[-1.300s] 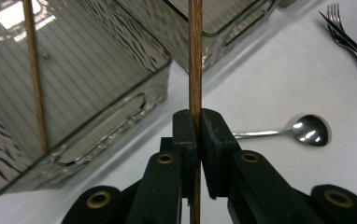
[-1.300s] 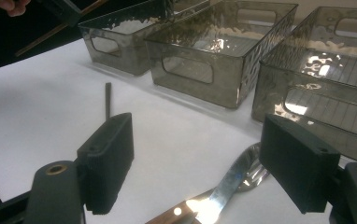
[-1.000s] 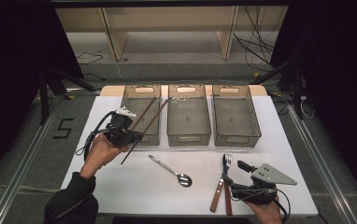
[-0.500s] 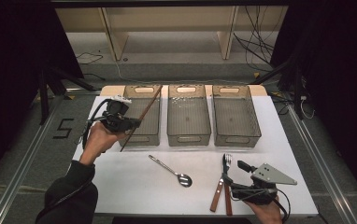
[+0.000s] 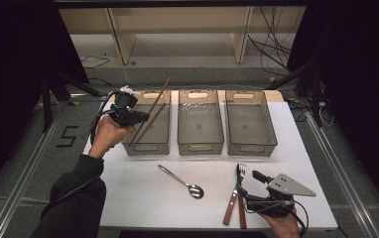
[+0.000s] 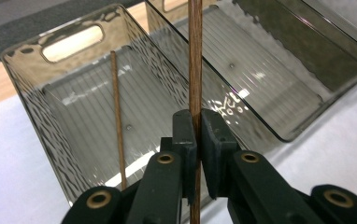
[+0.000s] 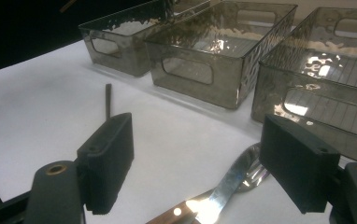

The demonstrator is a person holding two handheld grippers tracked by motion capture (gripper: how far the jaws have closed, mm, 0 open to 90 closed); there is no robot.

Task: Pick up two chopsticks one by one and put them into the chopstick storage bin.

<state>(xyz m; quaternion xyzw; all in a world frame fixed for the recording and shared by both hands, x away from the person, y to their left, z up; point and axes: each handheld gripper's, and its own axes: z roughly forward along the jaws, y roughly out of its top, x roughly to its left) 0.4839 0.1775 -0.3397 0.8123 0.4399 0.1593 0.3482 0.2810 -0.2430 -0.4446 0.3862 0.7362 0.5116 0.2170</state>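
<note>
My left gripper (image 5: 139, 117) (image 6: 195, 122) is shut on a brown wooden chopstick (image 5: 159, 94) (image 6: 195, 56), held slanted over the left grey plastic bin (image 5: 163, 144) (image 6: 27, 84). A second chopstick (image 5: 153, 120) (image 6: 117, 116) lies slanted inside that bin. Near the front right of the white table my right gripper (image 5: 249, 191) (image 7: 195, 154) rests open, its jaws set wide on either side of a wooden-handled fork (image 5: 239, 174) (image 7: 232, 179). A knife (image 5: 241, 214) lies next to the fork.
Two more grey bins, middle (image 5: 200, 147) (image 7: 200, 74) and right (image 5: 251, 148) (image 7: 317, 112), stand in a row beside the left one. A metal spoon (image 5: 181, 181) lies on the white table (image 5: 128, 188) in front of them. Shelving and cables lie beyond the table.
The left hand has carried the chopstick up and toward the far side, from the bin's near left corner to over the bin. The right gripper has stayed still.
</note>
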